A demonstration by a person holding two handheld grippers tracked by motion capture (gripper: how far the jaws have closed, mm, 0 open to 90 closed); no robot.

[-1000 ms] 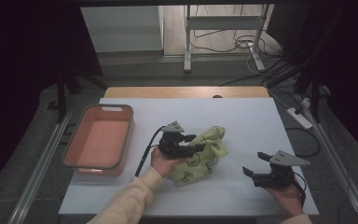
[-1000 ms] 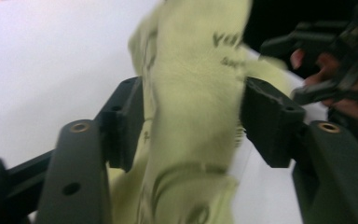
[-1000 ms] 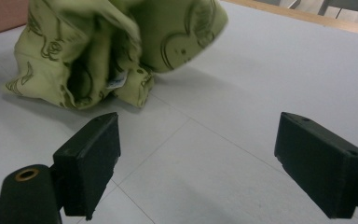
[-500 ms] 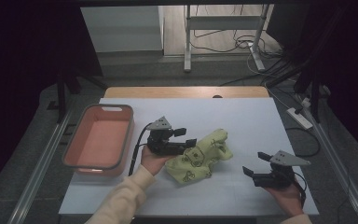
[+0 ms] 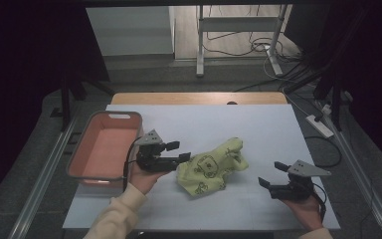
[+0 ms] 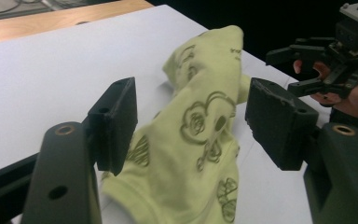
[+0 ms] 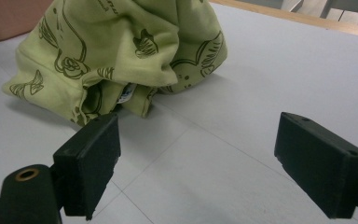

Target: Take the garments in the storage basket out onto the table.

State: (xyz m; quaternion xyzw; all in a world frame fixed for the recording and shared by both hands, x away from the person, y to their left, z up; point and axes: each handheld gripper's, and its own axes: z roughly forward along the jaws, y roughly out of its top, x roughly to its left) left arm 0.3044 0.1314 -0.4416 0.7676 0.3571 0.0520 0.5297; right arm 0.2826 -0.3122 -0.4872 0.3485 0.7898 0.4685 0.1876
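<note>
1. While its jaws stand wide with nothing clamped, having just been opening, the left gripper point(image 5: 176, 154) sits at the near-left edge of the yellow-green printed cloth point(image 5: 211, 167), the fabric loose between its pads point(image 6: 116, 123).
2. Well apart to the right, the right gripper point(image 5: 272, 175) rests open and empty, aimed at the cloth.
3. Crumpled, the cloth lies mid-table on the white tabletop point(image 5: 258, 129).
4. Left of the left gripper stands a pink tray point(image 5: 87, 159).

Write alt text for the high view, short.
A crumpled yellow-green cloth lies mid-table on a white sheet, between two hand-held grippers. The left gripper sits at its left edge, jaws open; the right gripper rests apart, also open. An empty pink bin stands far left.
</note>
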